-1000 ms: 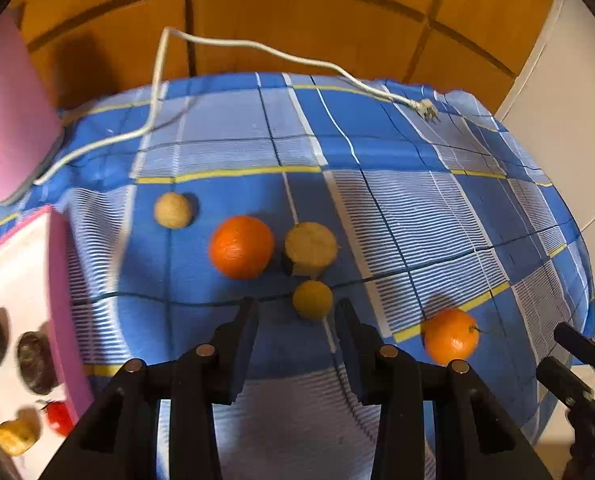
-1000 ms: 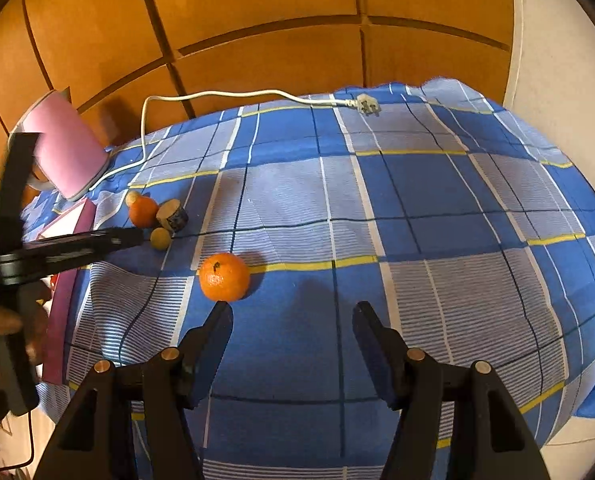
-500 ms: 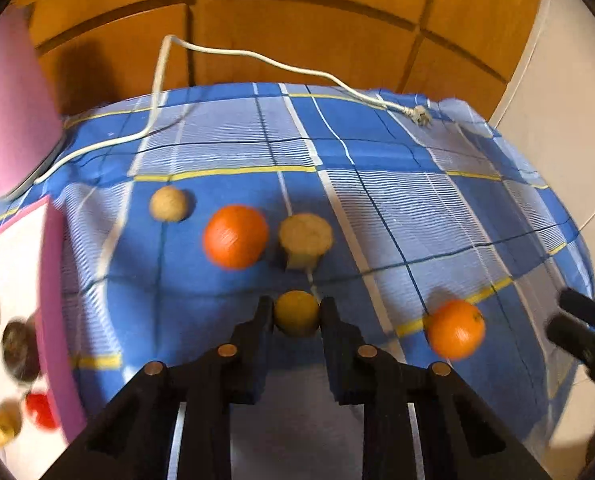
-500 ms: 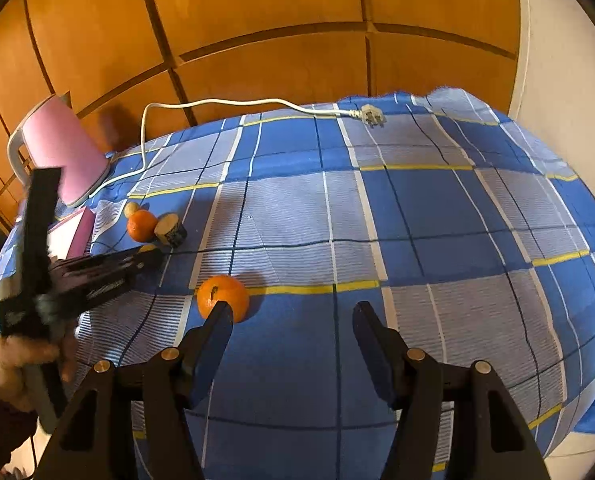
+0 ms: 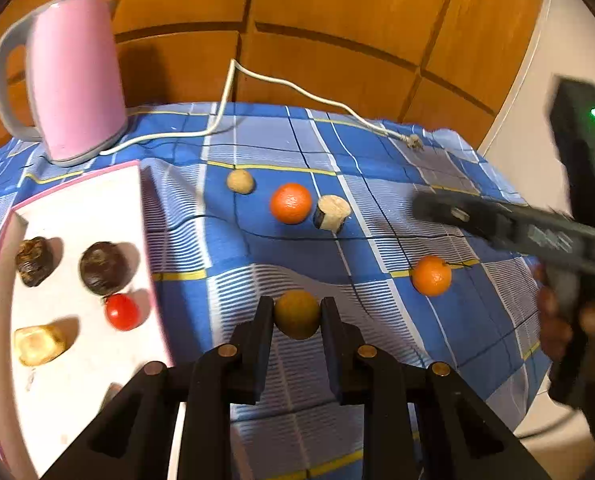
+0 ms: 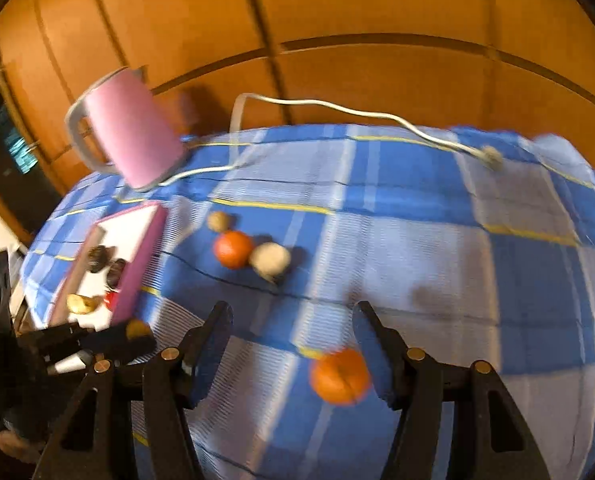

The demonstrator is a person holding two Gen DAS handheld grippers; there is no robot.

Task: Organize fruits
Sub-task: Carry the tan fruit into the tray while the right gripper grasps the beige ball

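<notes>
Blue plaid cloth (image 5: 257,252) carries pink kettle (image 5: 77,76) and pink-rimmed tray (image 5: 81,196) far left of the left jaws, white cord (image 5: 297,92) beyond, tan ball (image 5: 240,181), orange (image 5: 290,203), cut chunk (image 5: 332,213) ahead, second orange (image 5: 431,275) to their right.

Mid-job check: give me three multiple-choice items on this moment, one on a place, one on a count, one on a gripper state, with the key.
1. Where does the pink kettle stand?
A. behind the white tray
B. at the cloth's right edge
C. in the tray

2. How many oranges lie on the blue cloth?
A. one
B. two
C. four

3. The left gripper is:
A. open and empty
B. shut on the yellow-brown fruit
C. shut on an orange

Key: 1 A, the kettle rises beyond the tray's far edge; 2 B, one orange mid-cloth, another orange nearer the right; 3 B, both fingers press that fruit.
</notes>
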